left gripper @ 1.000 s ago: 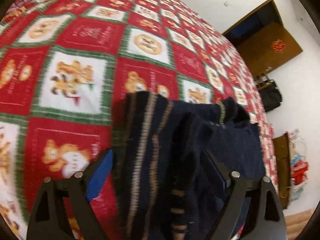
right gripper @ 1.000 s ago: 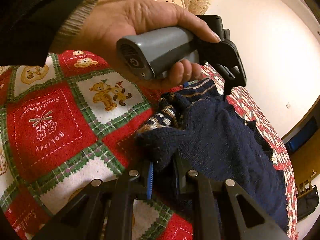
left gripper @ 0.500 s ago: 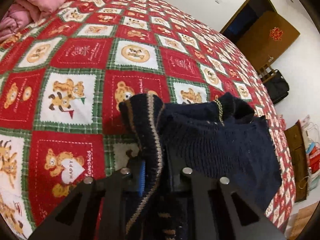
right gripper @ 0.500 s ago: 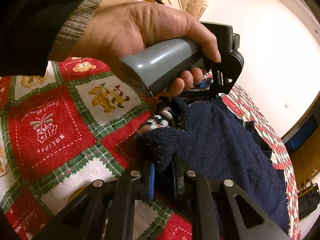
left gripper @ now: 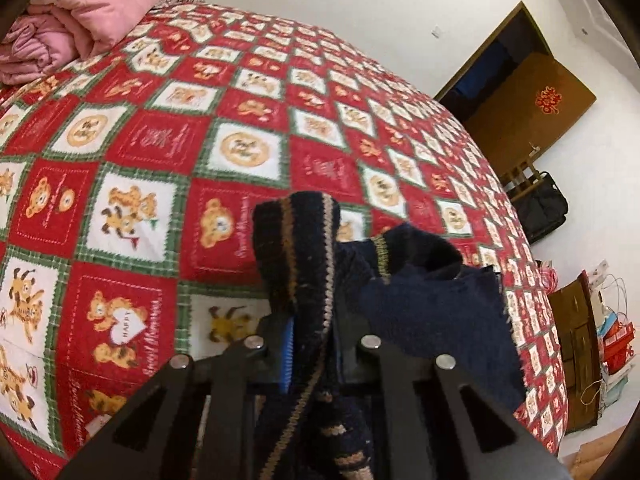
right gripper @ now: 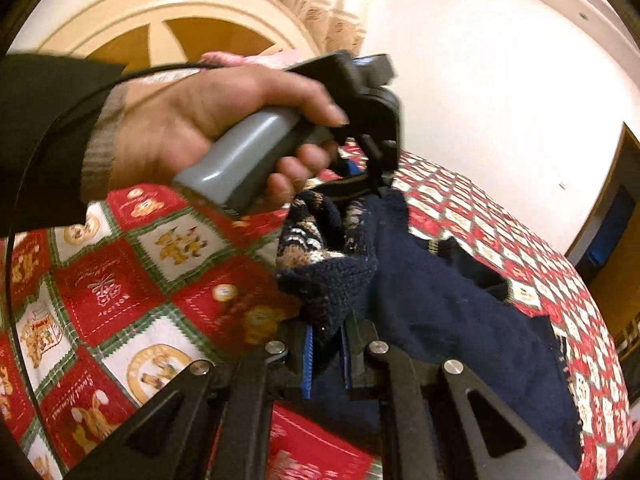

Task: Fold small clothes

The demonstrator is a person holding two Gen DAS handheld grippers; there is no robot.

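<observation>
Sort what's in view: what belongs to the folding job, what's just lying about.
In the job: navy knit sweater; left gripper and right gripper, both clamped on it; quilt beneath.

Lying about: pink bedding; black bag; wooden door.

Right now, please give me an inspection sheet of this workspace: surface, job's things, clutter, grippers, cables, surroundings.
Surface: bed under a red, white and green teddy-bear patchwork quilt.
Job's things: one dark navy knitted sweater with tan stripes, bunched, partly lifted off the quilt.
Clutter: folded pink bedding at the far corner.
Grippers: left gripper and right gripper each have jaws shut on a sweater edge; the left jaws have just been closing.
Cables: black cable beside the sleeve.
Surroundings: white walls, brown door, black bag.
</observation>
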